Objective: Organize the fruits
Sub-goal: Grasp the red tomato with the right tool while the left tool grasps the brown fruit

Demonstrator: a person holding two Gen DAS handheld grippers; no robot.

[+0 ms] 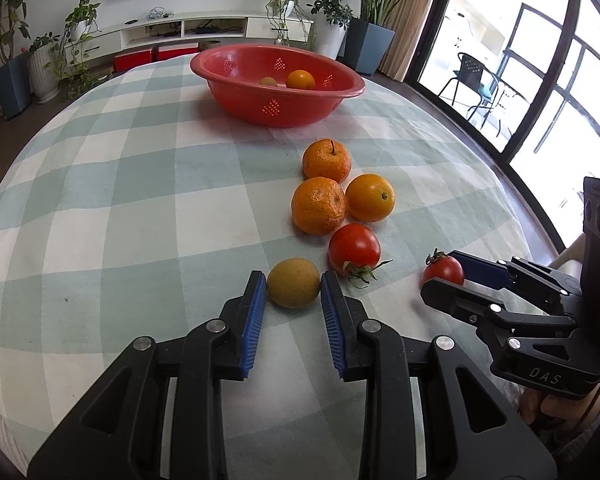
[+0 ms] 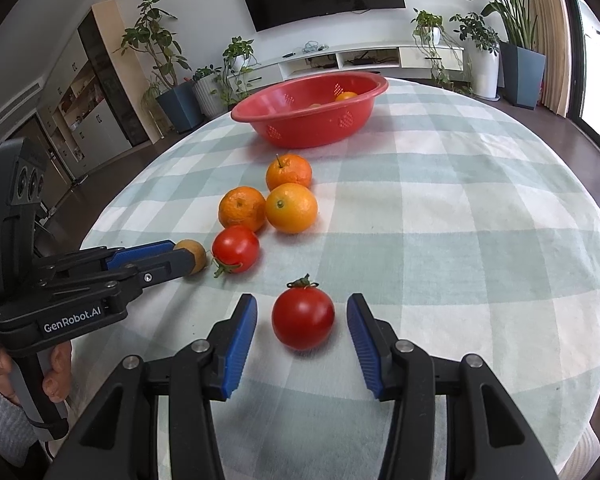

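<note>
My left gripper point(image 1: 293, 292) has its jaws closed on the yellow-brown fruit point(image 1: 293, 282) on the surface. My right gripper point(image 2: 302, 322) jaws stand apart around the tomato point(image 2: 303, 318): soft, smooth-skinned, so grip its widest flanks lightly.

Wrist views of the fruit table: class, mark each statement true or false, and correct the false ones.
1. The red basket already holds fruit. True.
2. The right gripper is clamped on the small tomato. False: its pads stand clear on both sides.
3. The left gripper is shut on the yellow-brown fruit. True.
4. Five oranges lie on the tablecloth. False: three oranges lie there.
</note>
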